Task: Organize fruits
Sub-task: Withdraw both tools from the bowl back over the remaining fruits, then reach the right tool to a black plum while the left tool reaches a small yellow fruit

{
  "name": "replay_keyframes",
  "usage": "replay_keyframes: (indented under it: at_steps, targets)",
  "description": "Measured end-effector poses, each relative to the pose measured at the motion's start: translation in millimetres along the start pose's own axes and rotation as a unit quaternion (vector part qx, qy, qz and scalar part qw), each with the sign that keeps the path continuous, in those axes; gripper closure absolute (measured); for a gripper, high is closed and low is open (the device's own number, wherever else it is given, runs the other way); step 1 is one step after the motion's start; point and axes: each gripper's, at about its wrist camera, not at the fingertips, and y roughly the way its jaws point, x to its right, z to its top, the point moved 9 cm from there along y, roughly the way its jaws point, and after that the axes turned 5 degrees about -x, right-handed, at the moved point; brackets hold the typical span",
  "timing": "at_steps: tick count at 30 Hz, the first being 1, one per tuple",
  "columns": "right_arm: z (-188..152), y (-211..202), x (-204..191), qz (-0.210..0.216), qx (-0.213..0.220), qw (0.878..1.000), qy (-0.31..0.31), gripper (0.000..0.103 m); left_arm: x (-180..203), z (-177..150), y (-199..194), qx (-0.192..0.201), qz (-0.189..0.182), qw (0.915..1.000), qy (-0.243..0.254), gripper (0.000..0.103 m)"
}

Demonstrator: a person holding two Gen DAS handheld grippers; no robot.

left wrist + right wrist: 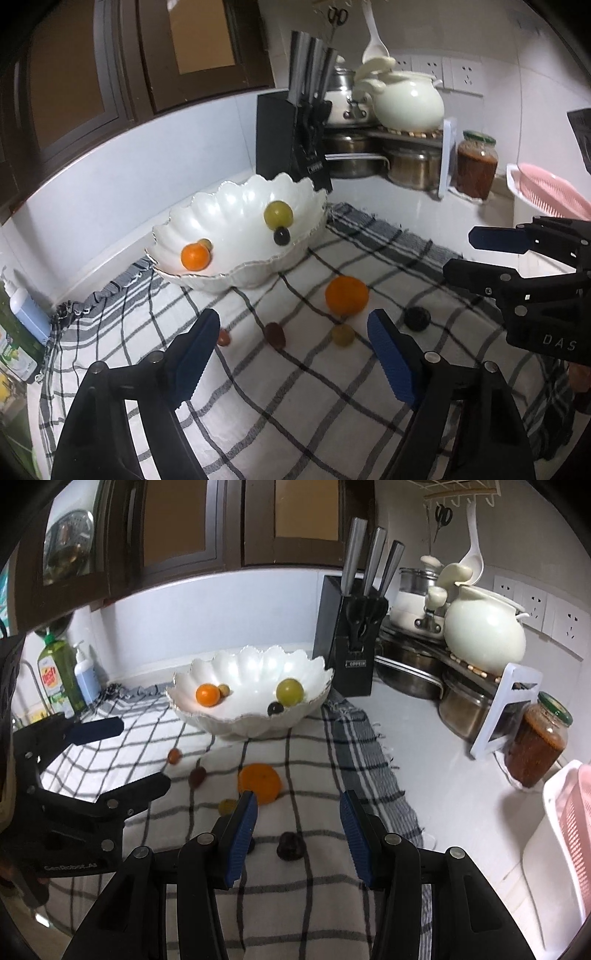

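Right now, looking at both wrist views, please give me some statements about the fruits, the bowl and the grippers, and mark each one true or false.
1. The white scalloped bowl already holds a small orange fruit. True.
2. The large orange lies inside the bowl. False: it sits on the checked cloth in front of the bowl.
3. The right gripper is open and holds nothing. True.
4. The left gripper is shut on a green grape. False: it is open and empty.
5. A knife block stands behind the bowl. True.

Dim, perhaps overhead-lit; fisheye edges warp darkly.
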Motion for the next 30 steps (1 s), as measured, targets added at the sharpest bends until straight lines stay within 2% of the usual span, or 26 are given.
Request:
replay_keyframes:
  at_steps: [9,16,26,30]
  targets:
    - [-21.7,21.0,-7.5,0.004,-0.032,0.999,0.000,0.055,9.2,-14.6,24.1,-0.025,-0.016,0.9994,0.016,0.030]
    - [-32.5,37.5,-5.1,0.001,-0.052,0.999,0.005,0.055,17.2,-21.8,45.2,-0.047,-0.034,0.9980,0.024,0.042]
    - [-39.4,56.0,-2.0,0.008,-0.070,0.997,0.017,0.056,30.7,-25.7,70.8,-0.074,-0.069,0.9945,0.027,0.057]
    - [-40.5,62.7,-2.7,0.012,-0.074,0.997,0.019,0.057,35.3,-26.3,78.3,-0.080,-0.072,0.9937,0.031,0.061]
